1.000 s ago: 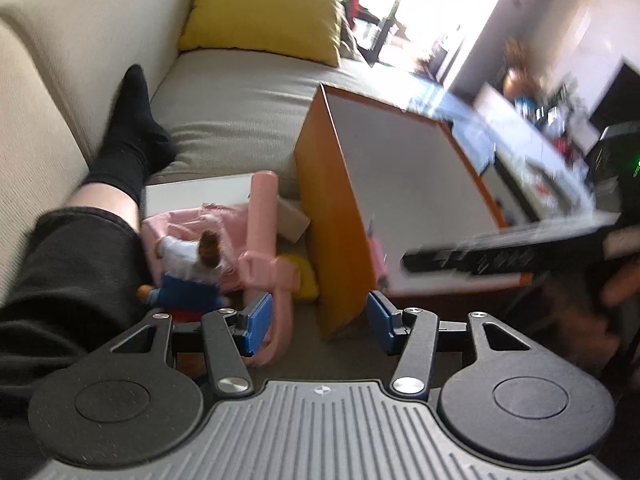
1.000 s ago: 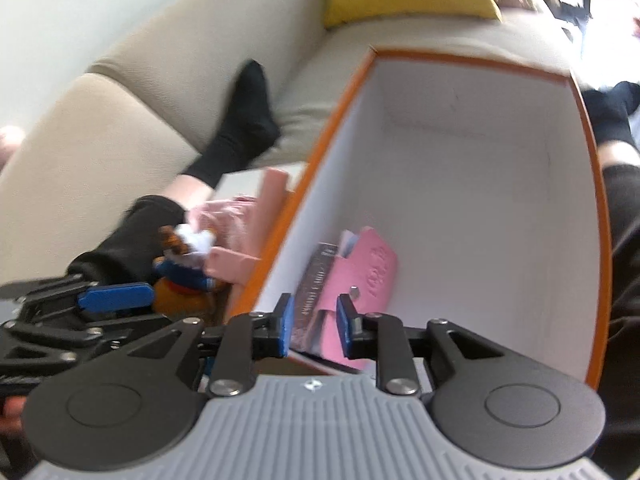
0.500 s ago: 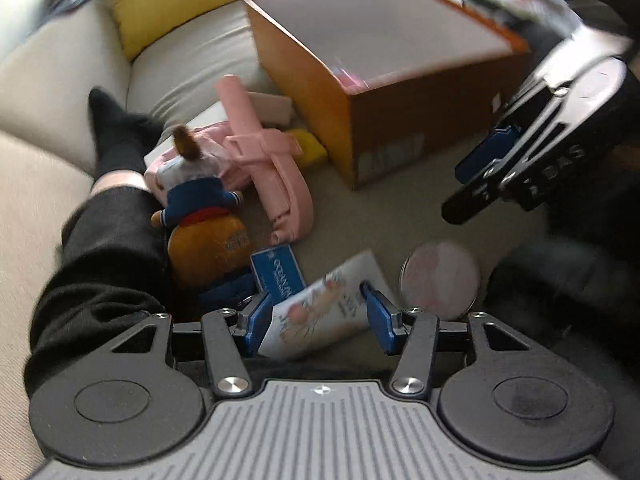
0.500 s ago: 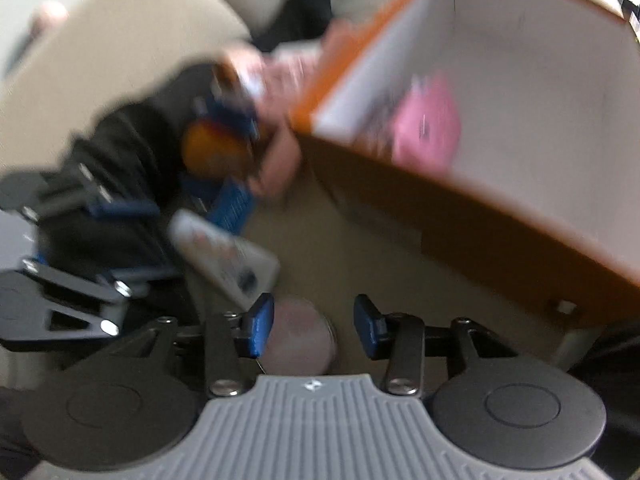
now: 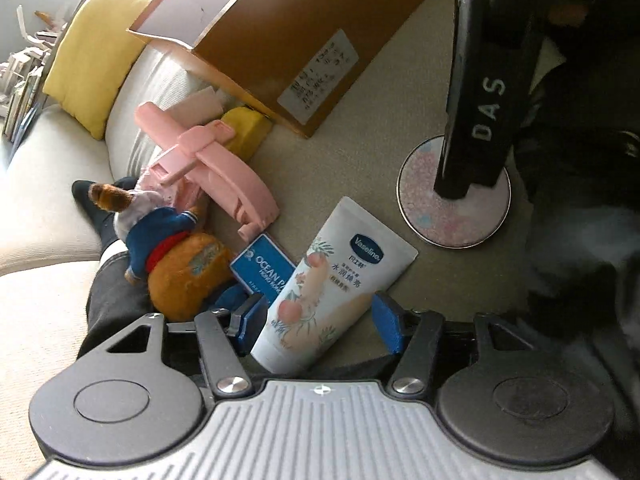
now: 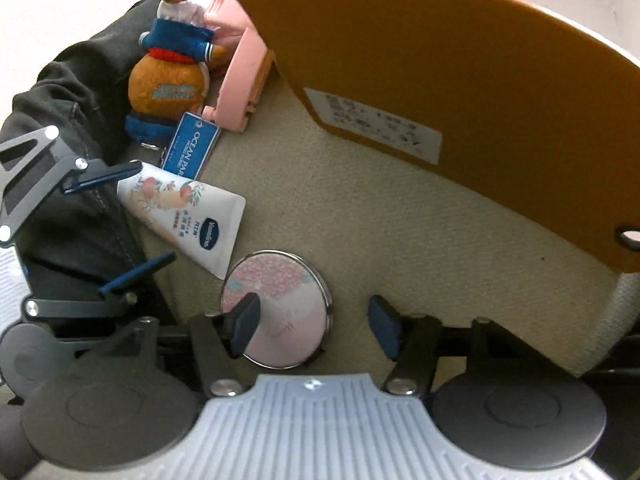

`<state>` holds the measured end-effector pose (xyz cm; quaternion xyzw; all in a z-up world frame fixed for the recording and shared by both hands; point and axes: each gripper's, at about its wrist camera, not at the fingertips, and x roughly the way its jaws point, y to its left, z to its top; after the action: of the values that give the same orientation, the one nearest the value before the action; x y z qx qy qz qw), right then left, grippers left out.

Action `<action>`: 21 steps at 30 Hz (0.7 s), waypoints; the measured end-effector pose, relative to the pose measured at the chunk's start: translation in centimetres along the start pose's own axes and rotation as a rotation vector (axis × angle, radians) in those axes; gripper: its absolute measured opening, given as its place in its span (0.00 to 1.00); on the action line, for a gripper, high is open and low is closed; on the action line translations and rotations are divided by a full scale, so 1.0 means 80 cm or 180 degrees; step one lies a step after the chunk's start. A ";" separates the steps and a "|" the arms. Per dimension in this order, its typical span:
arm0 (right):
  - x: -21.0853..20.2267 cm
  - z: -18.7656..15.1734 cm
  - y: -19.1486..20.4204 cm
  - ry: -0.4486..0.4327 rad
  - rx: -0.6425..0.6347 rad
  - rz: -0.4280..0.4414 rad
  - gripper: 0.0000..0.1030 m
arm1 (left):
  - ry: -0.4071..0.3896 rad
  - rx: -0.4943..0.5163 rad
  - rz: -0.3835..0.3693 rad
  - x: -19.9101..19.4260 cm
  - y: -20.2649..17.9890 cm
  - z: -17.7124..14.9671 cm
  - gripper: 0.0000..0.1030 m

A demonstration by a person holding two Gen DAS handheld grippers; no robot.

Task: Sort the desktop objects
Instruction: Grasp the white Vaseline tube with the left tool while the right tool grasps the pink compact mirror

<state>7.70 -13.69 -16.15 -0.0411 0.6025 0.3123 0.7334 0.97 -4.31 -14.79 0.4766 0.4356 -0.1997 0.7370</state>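
A white Vaseline tube (image 5: 332, 284) lies on the sofa seat between the open jaws of my left gripper (image 5: 320, 320); it also shows in the right wrist view (image 6: 188, 220). A round pink compact mirror (image 6: 280, 308) lies flat between the open jaws of my right gripper (image 6: 316, 324), nearer the left finger; it shows in the left wrist view (image 5: 452, 200) too. An orange box (image 6: 460, 80) stands behind. A plush toy (image 5: 168, 252), a blue Ocean Park card (image 5: 264, 268) and a pink plastic piece (image 5: 216, 176) lie to the left.
A person's leg in dark trousers (image 6: 68, 120) lies at the left of the objects. A yellow cushion (image 5: 96, 56) leans on the sofa back. A small yellow item (image 5: 244, 132) sits against the box (image 5: 288, 40).
Both grippers have swung down from the box to the sofa seat. The left now straddles the tube and the right straddles the mirror; the right jaws have opened wider.
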 end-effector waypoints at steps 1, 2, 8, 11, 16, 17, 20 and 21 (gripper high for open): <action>0.002 0.000 0.002 -0.0005 -0.0018 -0.0021 0.63 | 0.0010 0.0002 -0.0001 0.003 -0.001 0.000 0.66; 0.004 -0.001 0.004 -0.0010 -0.0031 -0.0043 0.63 | 0.0028 -0.0004 -0.0004 0.007 -0.002 0.000 0.66; 0.003 -0.003 0.009 -0.0057 -0.0053 0.0060 0.42 | 0.0083 -0.0009 0.0079 0.019 -0.002 0.003 0.69; -0.001 -0.005 0.009 -0.0103 -0.0035 0.0056 0.33 | 0.0079 -0.0046 0.0114 0.020 -0.002 0.005 0.66; -0.021 -0.006 0.000 -0.0197 0.0079 0.0240 0.17 | 0.0024 -0.0238 0.0139 0.016 0.005 0.001 0.56; -0.026 -0.006 0.001 -0.0226 0.0080 0.0273 0.14 | 0.0010 -0.0273 0.0135 0.015 0.007 0.000 0.53; -0.044 -0.005 0.007 -0.0338 0.0022 0.0276 0.12 | -0.0095 -0.0366 0.0119 0.005 0.014 -0.004 0.32; -0.049 -0.002 0.008 -0.0395 -0.0012 0.0227 0.11 | -0.0121 -0.0401 0.0105 0.001 0.016 -0.005 0.31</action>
<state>6.89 -14.86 -12.41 -0.0015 0.5564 0.3412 0.7576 1.74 -3.34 -14.27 0.4326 0.4253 -0.1687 0.7769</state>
